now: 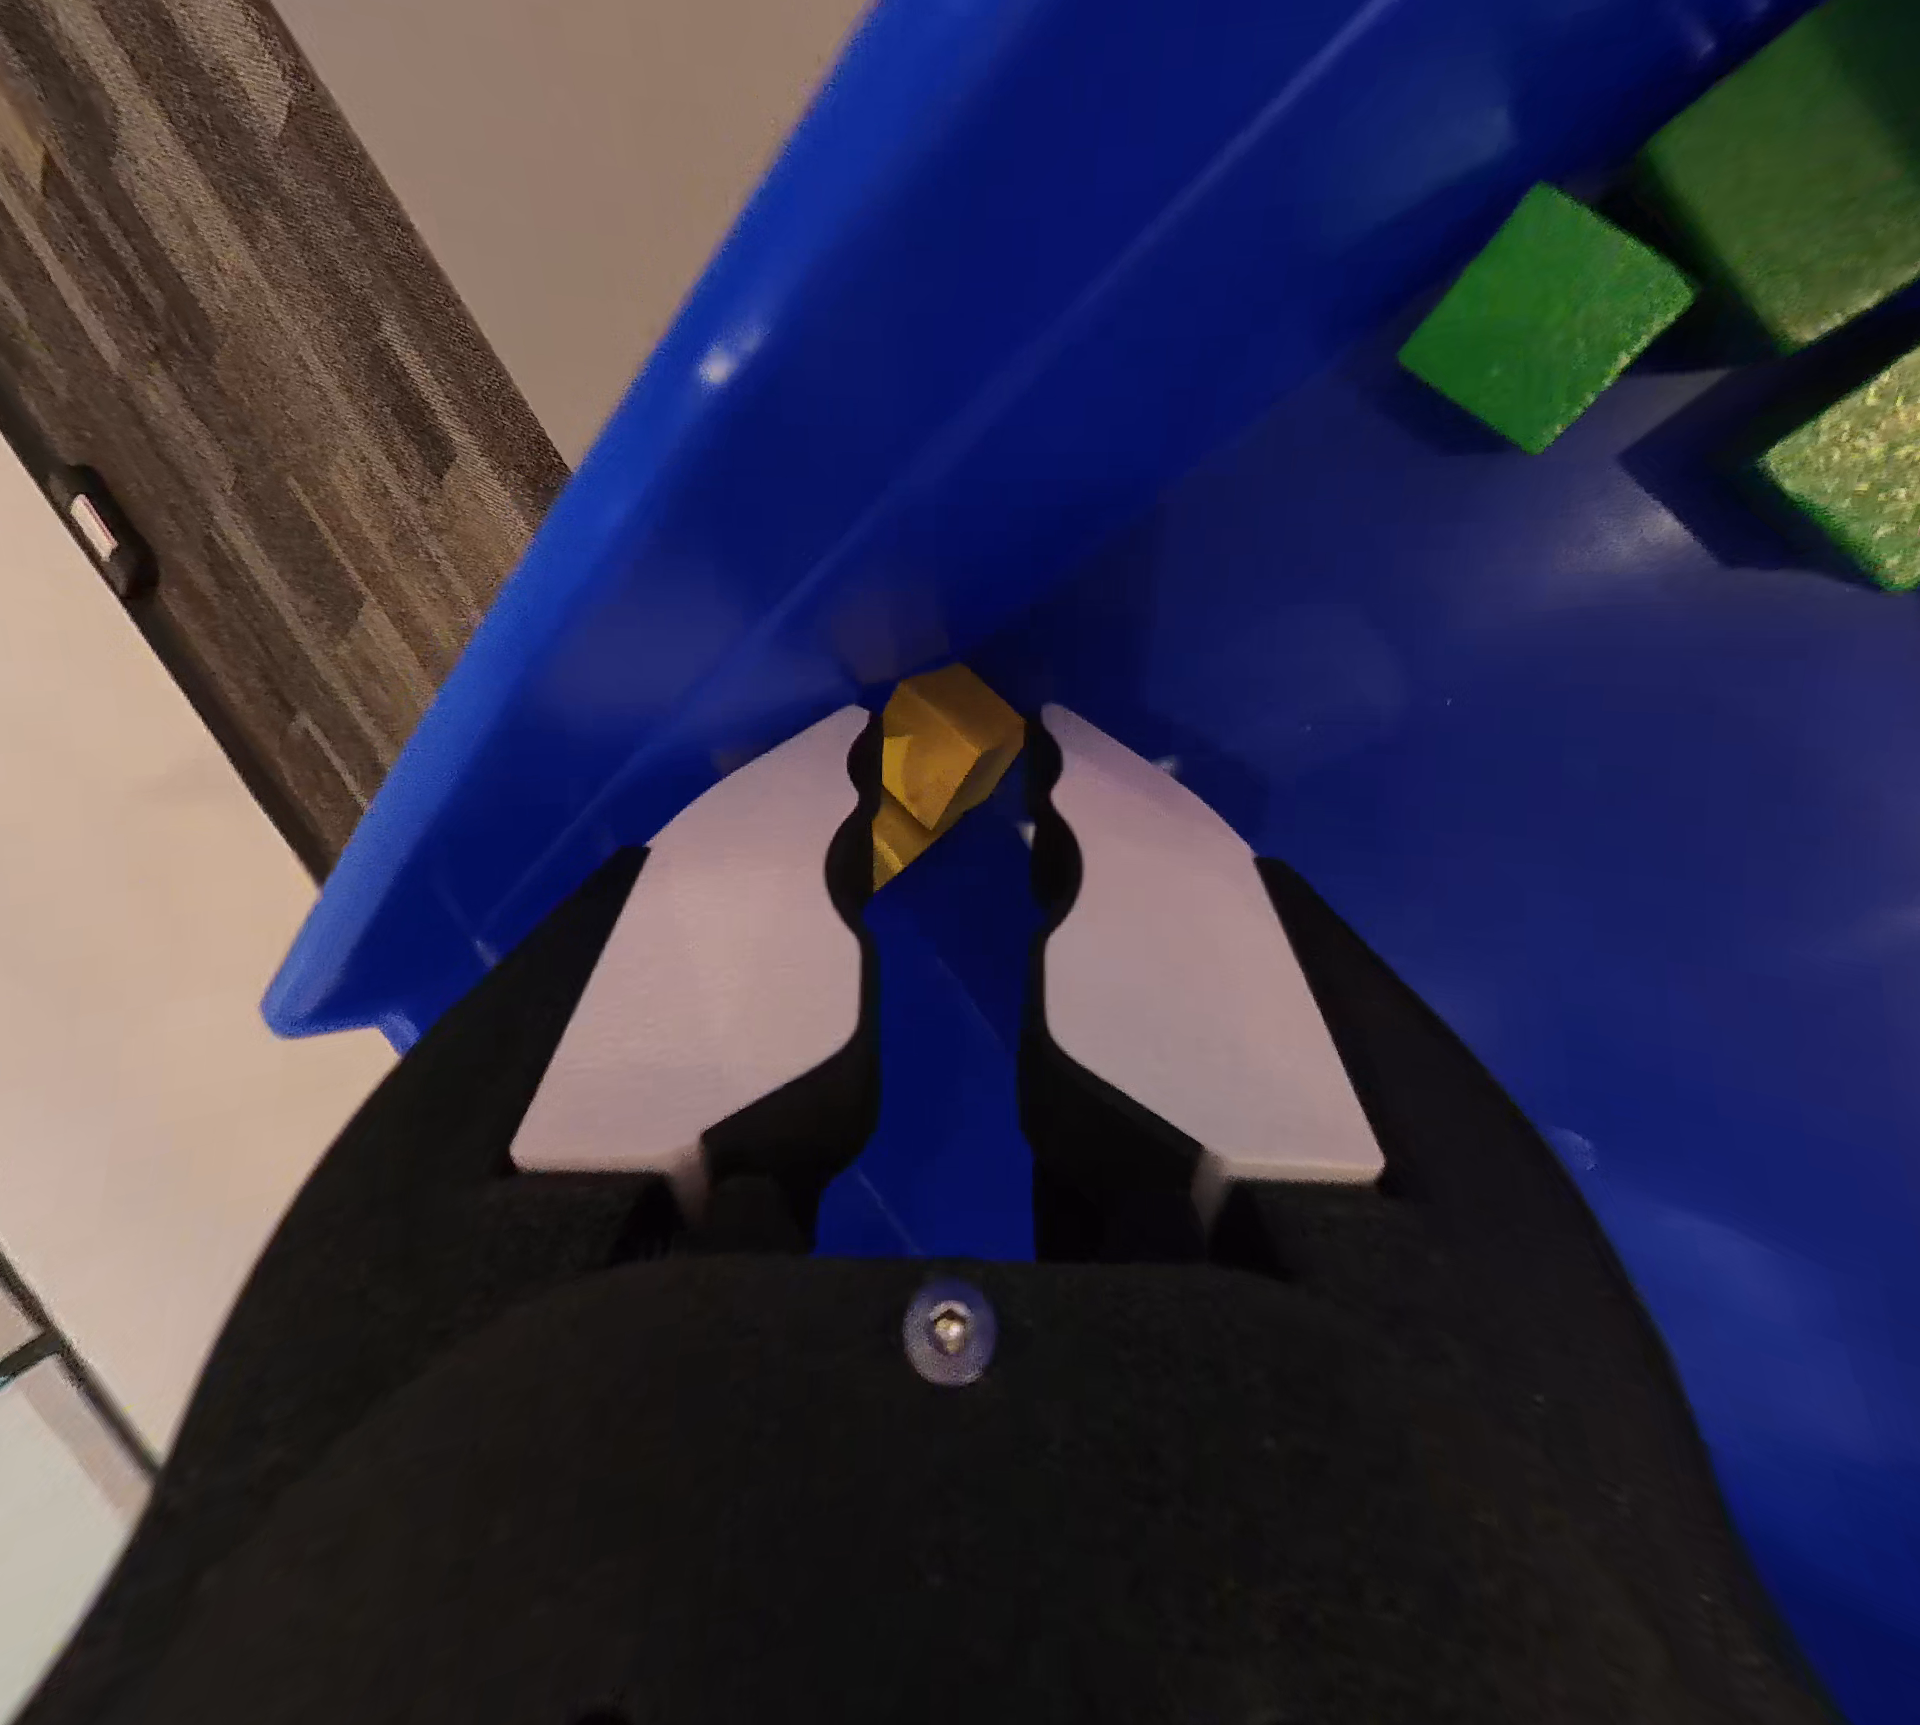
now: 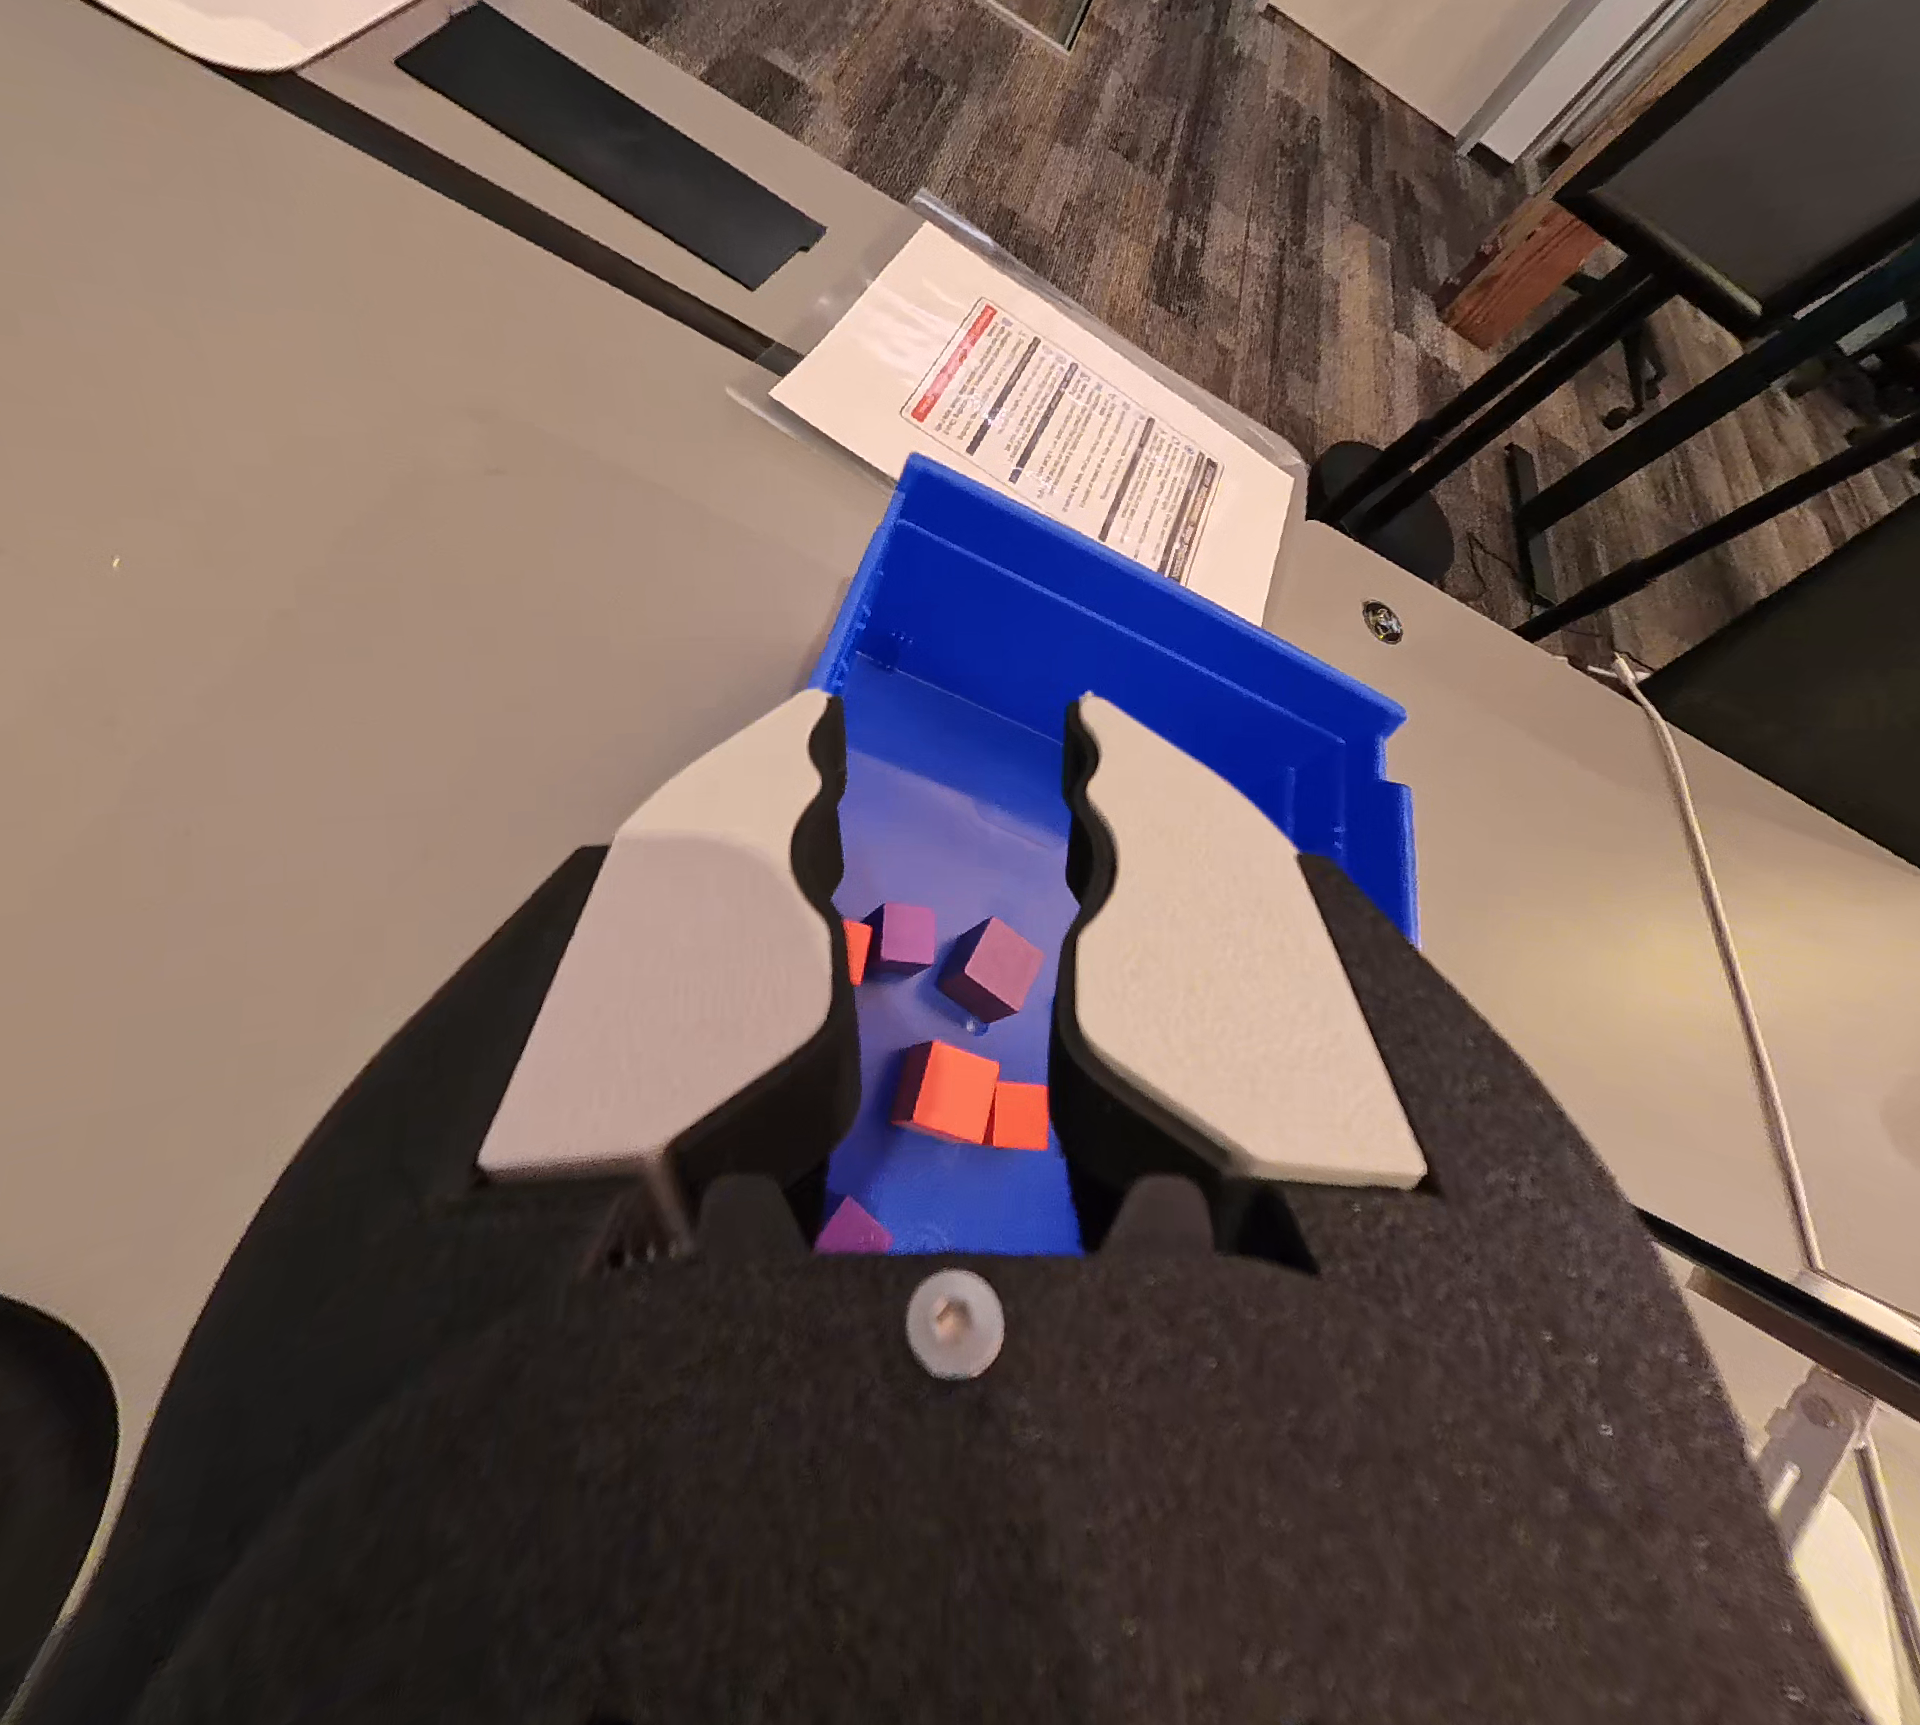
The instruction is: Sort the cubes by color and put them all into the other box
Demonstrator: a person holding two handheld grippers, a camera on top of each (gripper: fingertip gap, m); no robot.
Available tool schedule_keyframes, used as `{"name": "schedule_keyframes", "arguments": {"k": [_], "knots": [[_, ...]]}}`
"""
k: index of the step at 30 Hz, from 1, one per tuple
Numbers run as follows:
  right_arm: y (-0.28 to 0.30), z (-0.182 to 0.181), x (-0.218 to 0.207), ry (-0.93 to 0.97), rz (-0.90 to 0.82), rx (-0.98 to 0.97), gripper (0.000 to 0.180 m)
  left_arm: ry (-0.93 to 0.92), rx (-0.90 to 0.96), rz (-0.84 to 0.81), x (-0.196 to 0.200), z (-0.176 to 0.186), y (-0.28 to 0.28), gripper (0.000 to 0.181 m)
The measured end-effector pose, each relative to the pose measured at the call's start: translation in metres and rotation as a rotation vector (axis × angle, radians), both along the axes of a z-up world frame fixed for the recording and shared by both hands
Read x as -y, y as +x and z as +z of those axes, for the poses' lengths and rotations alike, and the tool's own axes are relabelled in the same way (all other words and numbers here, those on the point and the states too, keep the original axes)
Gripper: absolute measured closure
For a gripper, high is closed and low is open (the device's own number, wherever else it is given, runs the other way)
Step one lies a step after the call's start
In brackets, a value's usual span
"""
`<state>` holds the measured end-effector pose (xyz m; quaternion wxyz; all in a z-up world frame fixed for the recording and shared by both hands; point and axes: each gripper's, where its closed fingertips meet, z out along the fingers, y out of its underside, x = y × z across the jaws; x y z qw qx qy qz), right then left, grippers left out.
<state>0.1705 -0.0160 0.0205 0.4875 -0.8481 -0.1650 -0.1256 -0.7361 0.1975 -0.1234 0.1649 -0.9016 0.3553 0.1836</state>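
The left gripper [image 1: 948, 776] pinches a small matte yellow wooden cube [image 1: 940, 766] at frame centre, against the glossy blue plastic box [image 1: 1039, 345] wall; green cubes [image 1: 1548, 330] lie upper right. The right gripper [image 2: 948, 766] hangs open over another blue plastic bin [image 2: 1122, 626] holding orange cubes [image 2: 951, 1093] and purple cubes [image 2: 992, 967].

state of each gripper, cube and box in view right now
left gripper: shut on yellow wooden cube, inside a blue plastic box
green wooden cubes: lying loose in that box
right gripper: open, empty
orange and purple cubes: loose in the blue plastic bin
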Motion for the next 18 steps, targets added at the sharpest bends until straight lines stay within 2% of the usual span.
{"name": "schedule_keyframes", "arguments": {"k": [7,18], "knots": [[-0.012,-0.004,-0.006,-0.037,0.033,0.034,0.141,0.034,0.109,0.026,0.008,0.001,0.004,0.152],[-0.021,-0.009,-0.009,-0.063,0.070,0.031,0.142,-0.055,0.019,-0.145,0.066,0.000,0.023,0.154]]}}
